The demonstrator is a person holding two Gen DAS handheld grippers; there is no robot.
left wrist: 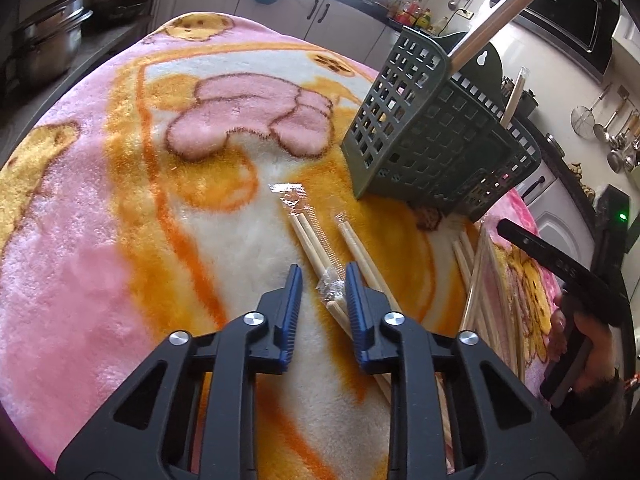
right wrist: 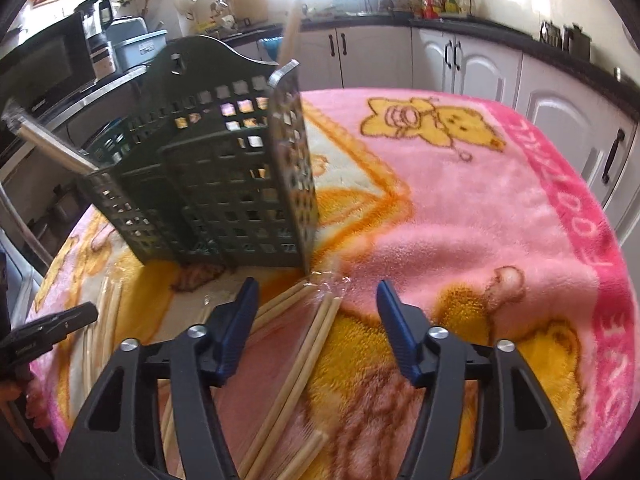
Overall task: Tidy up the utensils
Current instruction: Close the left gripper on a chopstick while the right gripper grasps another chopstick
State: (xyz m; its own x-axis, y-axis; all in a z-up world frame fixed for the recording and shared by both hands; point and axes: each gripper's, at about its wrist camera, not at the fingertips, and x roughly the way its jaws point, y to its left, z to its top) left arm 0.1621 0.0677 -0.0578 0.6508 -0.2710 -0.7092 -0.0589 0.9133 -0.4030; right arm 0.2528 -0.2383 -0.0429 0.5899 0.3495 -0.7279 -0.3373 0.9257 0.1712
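Observation:
A dark green perforated utensil basket stands on the pink and orange blanket, with wrapped chopsticks sticking out of it; it also shows in the right wrist view. My left gripper is open, its fingers astride a plastic-wrapped chopstick pair lying on the blanket. A second pair lies just right of it. My right gripper is open wide above more wrapped chopsticks in front of the basket. The right gripper also shows in the left wrist view.
More chopsticks lie at the blanket's right side. Kitchen cabinets and a counter with bottles ring the table. Steel pots stand at far left, hanging ladles at right.

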